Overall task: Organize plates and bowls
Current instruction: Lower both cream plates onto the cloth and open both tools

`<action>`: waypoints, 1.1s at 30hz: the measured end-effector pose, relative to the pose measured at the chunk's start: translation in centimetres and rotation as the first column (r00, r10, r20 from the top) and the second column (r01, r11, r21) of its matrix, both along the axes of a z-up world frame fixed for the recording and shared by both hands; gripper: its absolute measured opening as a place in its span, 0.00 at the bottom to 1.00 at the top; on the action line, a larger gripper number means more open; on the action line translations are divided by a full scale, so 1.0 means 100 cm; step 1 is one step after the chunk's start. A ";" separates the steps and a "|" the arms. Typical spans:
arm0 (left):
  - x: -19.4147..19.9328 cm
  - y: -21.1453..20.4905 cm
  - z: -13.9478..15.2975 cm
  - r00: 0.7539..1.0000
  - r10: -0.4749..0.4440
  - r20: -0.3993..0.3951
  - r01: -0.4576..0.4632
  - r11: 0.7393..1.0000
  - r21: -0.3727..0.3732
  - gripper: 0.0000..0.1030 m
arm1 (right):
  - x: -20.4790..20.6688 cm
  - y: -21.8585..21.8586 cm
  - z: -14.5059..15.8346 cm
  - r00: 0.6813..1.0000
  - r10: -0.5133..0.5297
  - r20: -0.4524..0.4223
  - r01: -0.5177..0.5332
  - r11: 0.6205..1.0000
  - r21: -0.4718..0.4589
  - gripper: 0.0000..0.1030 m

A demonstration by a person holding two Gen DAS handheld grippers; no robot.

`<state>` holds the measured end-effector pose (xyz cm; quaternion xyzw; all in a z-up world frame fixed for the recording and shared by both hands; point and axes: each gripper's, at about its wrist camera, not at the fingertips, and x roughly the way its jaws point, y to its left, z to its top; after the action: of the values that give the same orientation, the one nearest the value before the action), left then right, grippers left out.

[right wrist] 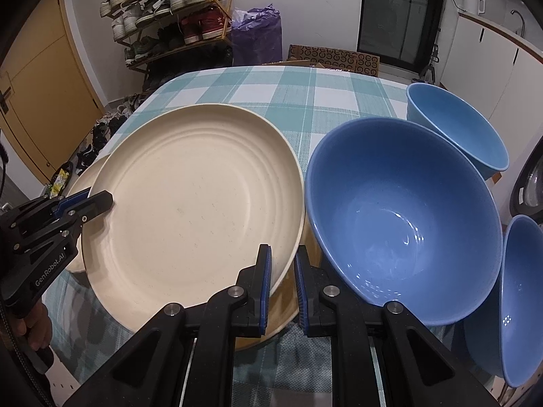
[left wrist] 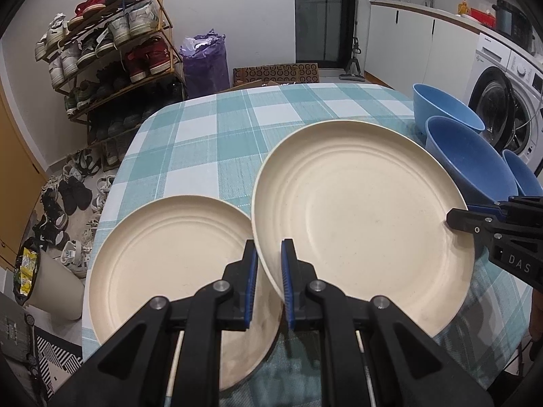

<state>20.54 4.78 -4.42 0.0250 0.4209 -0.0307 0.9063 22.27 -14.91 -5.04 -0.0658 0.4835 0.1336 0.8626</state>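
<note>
White capitals reading "DAS" stand on the black body of the right gripper (left wrist: pixel 456 219), seen at the edge of the left wrist view. "GenRobot.AI" runs in white along the black body of the left gripper (right wrist: pixel 101 203) in the right wrist view. Lettering on the washing machine (left wrist: pixel 509 101) is too small to read.

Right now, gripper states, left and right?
Left gripper: closed on the near-left rim of the raised cream plate.
Right gripper: closed on the same plate's opposite rim.
</note>
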 end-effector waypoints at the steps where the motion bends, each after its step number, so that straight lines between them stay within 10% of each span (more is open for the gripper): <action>1: 0.001 0.000 -0.002 1.000 -0.001 -0.005 0.001 1.000 0.003 0.11 | 0.000 0.000 -0.001 1.000 -0.001 -0.003 0.001 1.000 0.001 0.13; 33: 0.007 -0.019 -0.024 0.998 -0.038 -0.043 0.041 0.996 0.076 0.14 | -0.006 0.002 -0.019 1.000 -0.018 -0.006 0.017 0.996 -0.086 0.14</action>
<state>21.25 2.89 -6.79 0.0677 0.4397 -0.0331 0.8950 21.67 -14.66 -6.92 -0.0983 0.4922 0.1053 0.8585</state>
